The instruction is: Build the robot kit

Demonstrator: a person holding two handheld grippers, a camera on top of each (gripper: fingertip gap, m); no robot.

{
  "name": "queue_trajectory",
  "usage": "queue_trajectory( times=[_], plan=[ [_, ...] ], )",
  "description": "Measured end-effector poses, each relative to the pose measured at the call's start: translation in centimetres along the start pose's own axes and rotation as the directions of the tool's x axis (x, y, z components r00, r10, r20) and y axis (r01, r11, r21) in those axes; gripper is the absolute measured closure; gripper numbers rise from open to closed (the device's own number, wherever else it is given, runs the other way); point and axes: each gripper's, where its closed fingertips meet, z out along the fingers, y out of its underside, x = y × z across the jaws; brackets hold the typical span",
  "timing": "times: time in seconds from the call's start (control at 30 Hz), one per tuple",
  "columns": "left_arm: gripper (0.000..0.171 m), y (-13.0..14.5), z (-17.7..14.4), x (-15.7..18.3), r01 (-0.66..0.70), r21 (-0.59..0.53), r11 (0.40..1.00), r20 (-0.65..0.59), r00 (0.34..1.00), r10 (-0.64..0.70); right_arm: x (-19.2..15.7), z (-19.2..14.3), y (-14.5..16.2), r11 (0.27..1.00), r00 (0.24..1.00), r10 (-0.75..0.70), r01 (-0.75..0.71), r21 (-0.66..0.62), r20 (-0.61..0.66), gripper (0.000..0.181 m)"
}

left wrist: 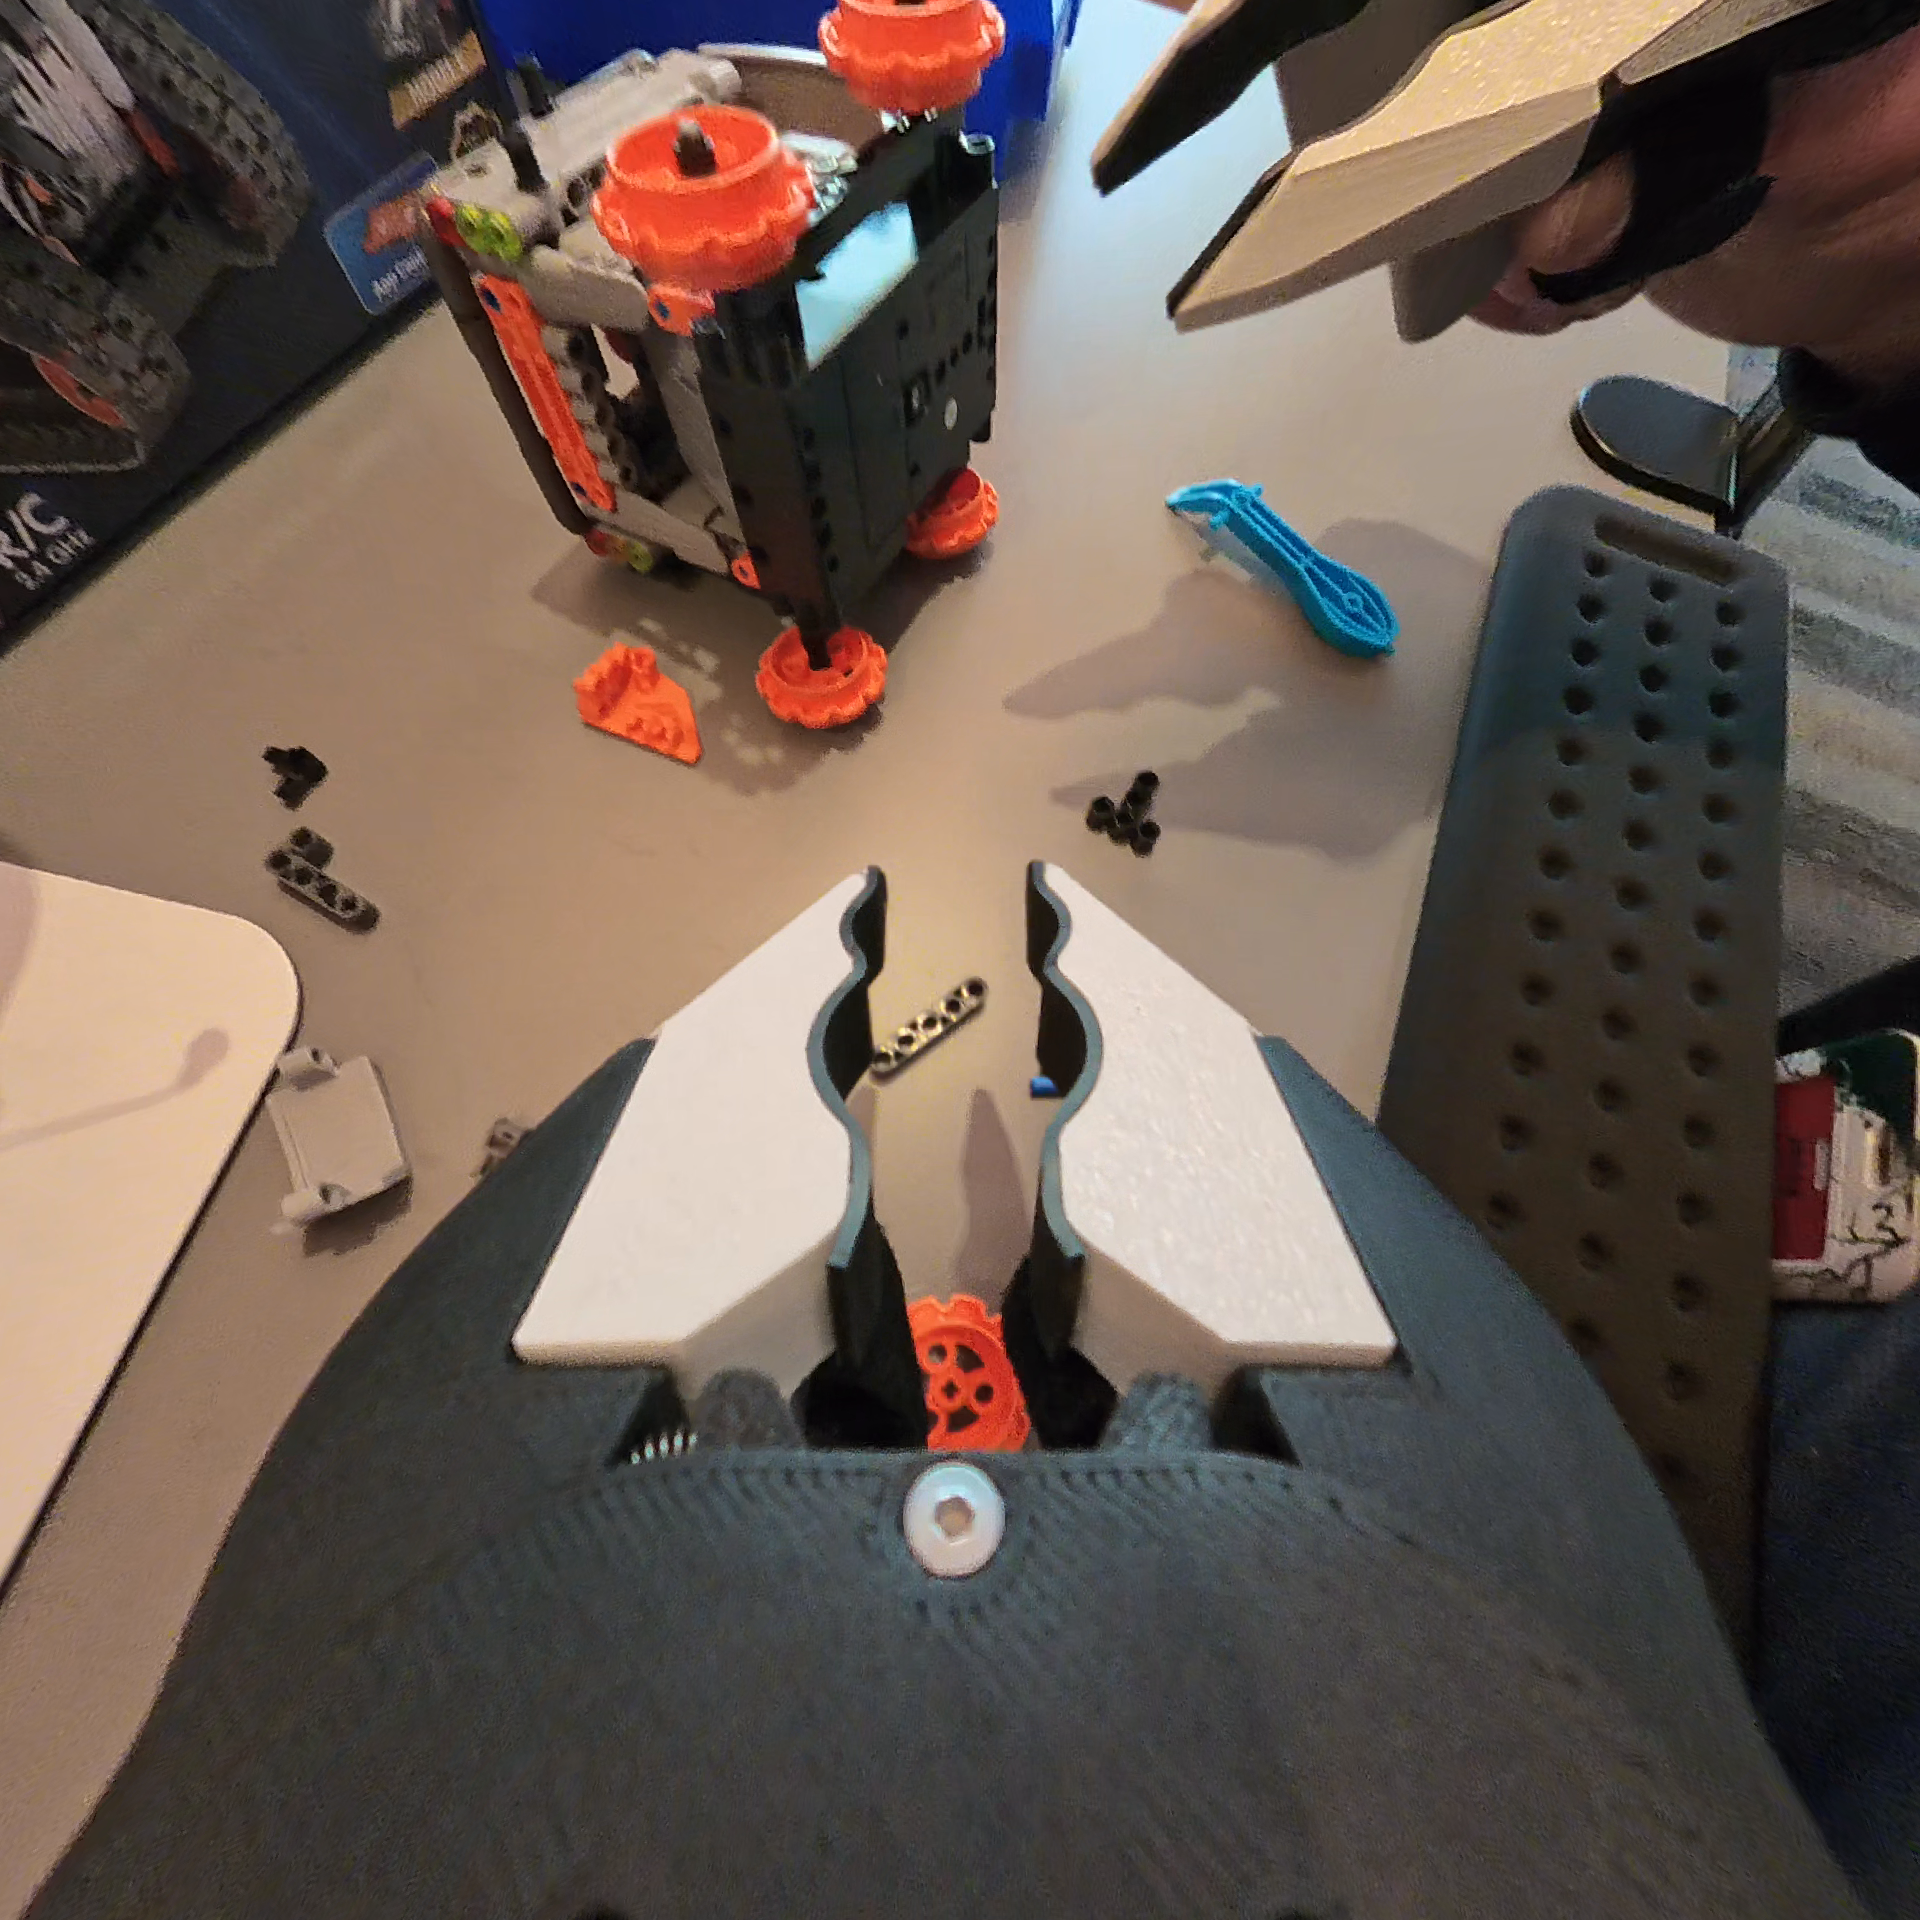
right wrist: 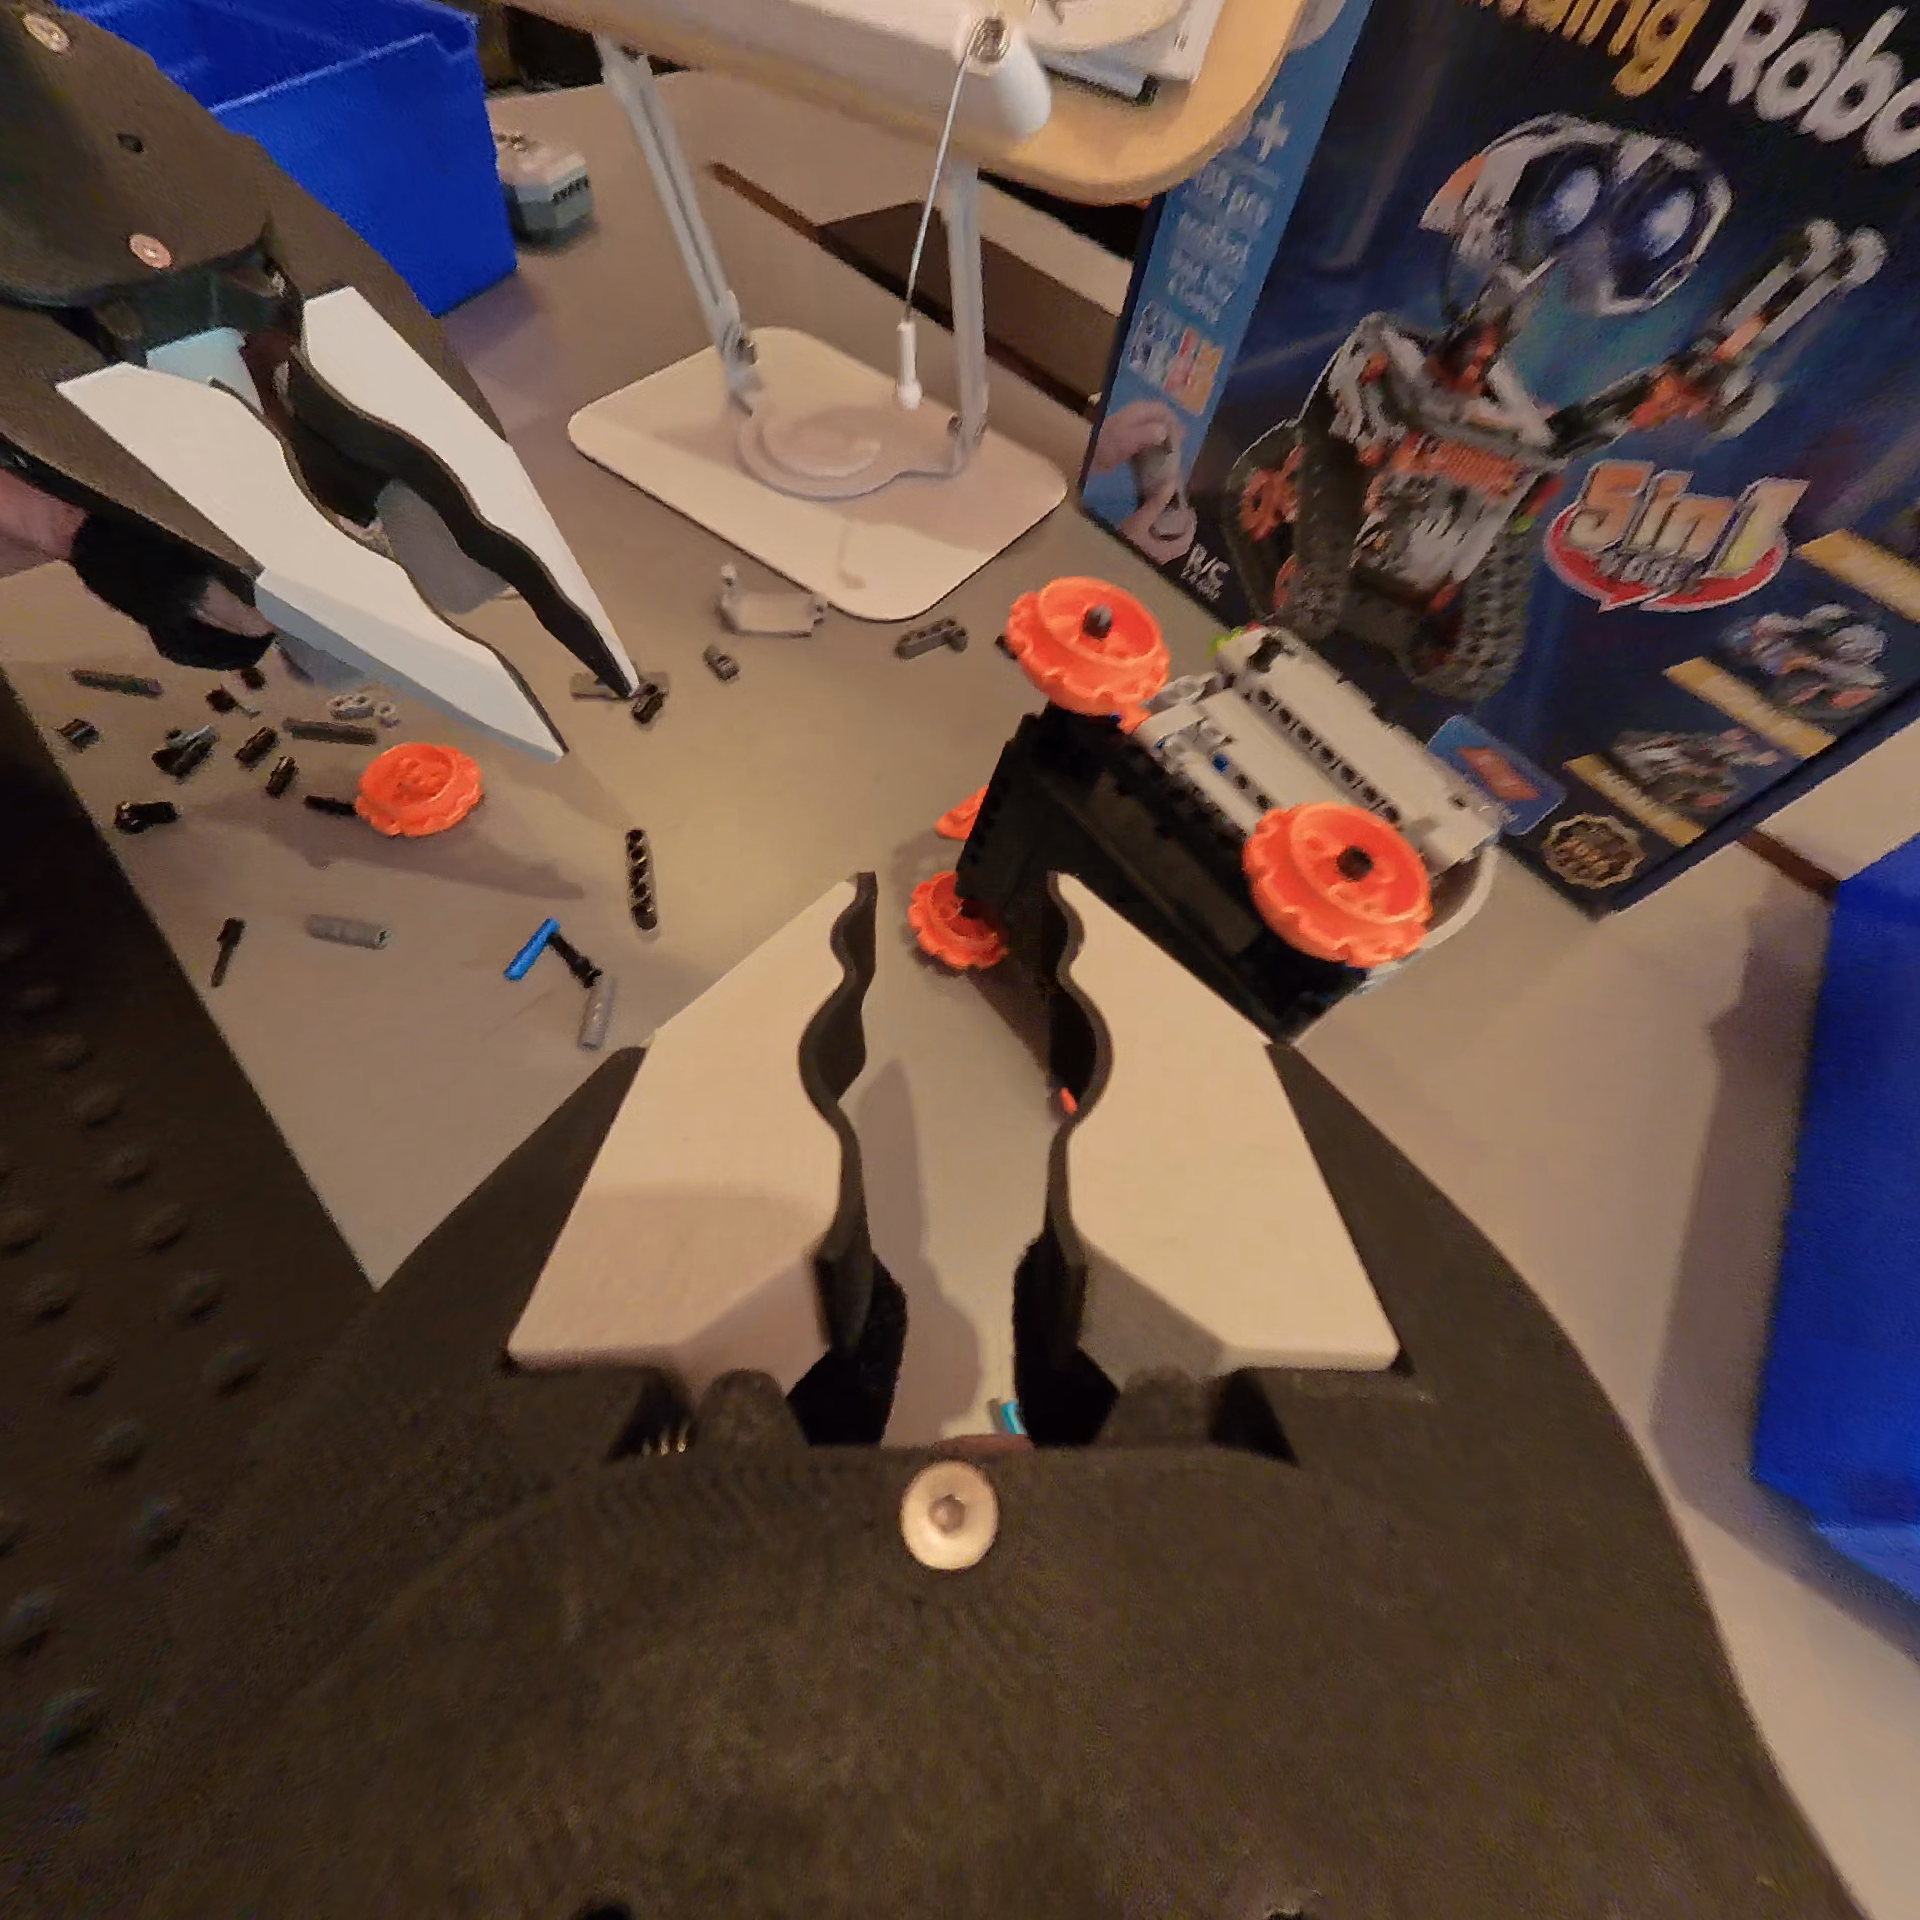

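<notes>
A toy vehicle [left wrist: 831, 395] of black and grey building bricks with orange wheels lies on its side on the grey table [left wrist: 520, 582]. It also shows in the right wrist view [right wrist: 1174, 821]. My left gripper [left wrist: 956, 883] is open and empty, low over a small black beam [left wrist: 930, 1023]. A loose orange wheel [left wrist: 966, 1371] lies under its base. In the right wrist view the left gripper [right wrist: 594, 719] has its tips by a small black pin [right wrist: 646, 701]. My right gripper [right wrist: 964, 888] is open and empty, close to the vehicle's lower wheel [right wrist: 956, 920]. It hangs at the top right of the left wrist view [left wrist: 1141, 244].
An orange wedge piece [left wrist: 639, 701], a blue tool [left wrist: 1288, 566], black pins [left wrist: 1127, 810] and a grey part [left wrist: 338, 1132] lie about. A white lamp base [right wrist: 831, 488], a printed toy box [right wrist: 1558, 416], blue bins [right wrist: 364, 135] and a perforated black panel [left wrist: 1621, 883] border the area. Some 12 cm of space lies between my two pairs of fingers.
</notes>
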Motion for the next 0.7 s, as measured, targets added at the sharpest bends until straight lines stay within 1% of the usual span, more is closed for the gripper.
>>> queue_trajectory(
  times=[0.1, 0.23, 0.3, 0.4, 0.5, 0.6, 0.7],
  plan=[
    [0.142, -1.2, 0.5, -0.5, -0.004, 0.028, 1.000, 0.010, 1.000, 0.004, 1.1, 0.0, -1.2, 0.999, 0.997, -0.049, 0.050, 0.016, -0.053, 0.153],
    [0.142, -2.1, 1.0, -0.7, 0.002, 0.045, 0.999, 0.006, 1.000, -0.002, 1.4, 0.5, -1.9, 0.995, 0.993, -0.097, 0.098, 0.006, -0.063, 0.155],
    [0.142, -2.1, 0.7, -0.5, -0.001, 0.049, 0.999, 0.012, 1.000, 0.000, 0.9, 0.7, -2.2, 0.993, 0.992, -0.116, 0.116, 0.005, -0.048, 0.156],
    [0.143, -1.1, -0.4, -0.3, 0.005, 0.034, 0.999, 0.029, 1.000, -0.006, -0.3, 1.2, -2.0, 0.992, 0.992, -0.125, 0.125, -0.005, -0.001, 0.156],
    [0.143, 0.7, -1.9, -0.3, 0.011, -0.002, 1.000, 0.059, 0.998, -0.010, -2.2, 2.1, -0.3, 0.995, 0.993, -0.077, 0.082, -0.062, 0.090, 0.155],
    [0.144, 2.2, -3.5, -0.1, 0.059, -0.003, 0.998, 0.066, 0.996, -0.059, -4.1, 3.0, 2.2, 0.988, 0.989, -0.018, 0.041, -0.147, 0.149, 0.153],
    [0.145, 3.7, -4.9, -0.1, 0.083, -0.018, 0.996, 0.085, 0.993, -0.081, -6.3, 3.7, 4.7, 0.973, 0.974, 0.075, -0.024, -0.232, 0.214, 0.154]
  ],
)
